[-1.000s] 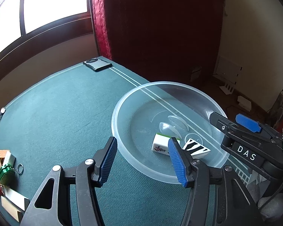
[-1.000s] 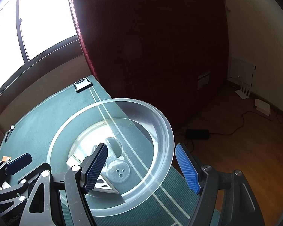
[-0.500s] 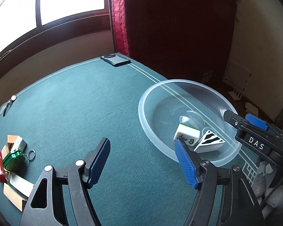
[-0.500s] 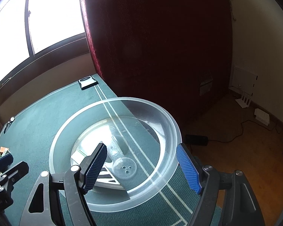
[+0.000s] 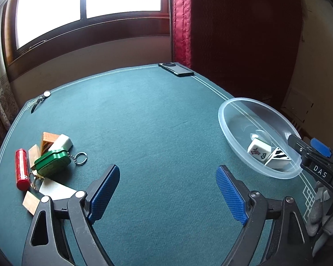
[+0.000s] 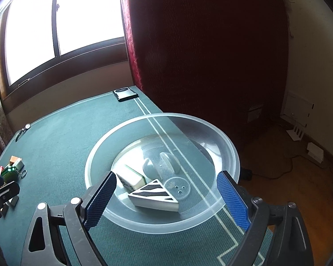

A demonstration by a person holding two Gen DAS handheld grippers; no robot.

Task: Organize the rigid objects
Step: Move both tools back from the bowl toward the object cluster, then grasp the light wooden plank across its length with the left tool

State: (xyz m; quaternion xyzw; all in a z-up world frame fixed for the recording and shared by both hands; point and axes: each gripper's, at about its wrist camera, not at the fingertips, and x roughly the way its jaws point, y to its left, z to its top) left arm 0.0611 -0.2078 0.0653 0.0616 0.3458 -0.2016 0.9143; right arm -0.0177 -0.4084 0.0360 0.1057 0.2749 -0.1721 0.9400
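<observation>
My left claw (image 5: 166, 190) hangs over bare green surface (image 5: 157, 119), its jaws opening with nothing between them. Off to its left lies the loose pile: a green tin (image 5: 52, 163) with a key ring, a red cylinder (image 5: 21, 169), a white-and-green tile (image 5: 61, 142) and wooden blocks (image 5: 47, 138). To its right sits the clear bowl (image 5: 230, 128), and the right claw reaches in beside it. From my right claw (image 6: 166, 196), whose jaws are also opening and empty, the bowl lies directly ahead and below, its near rim between the fingers. Inside it I see a zebra-striped wedge (image 6: 153, 194) touching a mahjong tile (image 6: 131, 177). Farther out, a dark phone (image 6: 124, 93) rests at the surface's far edge by the red curtain (image 6: 133, 51).
</observation>
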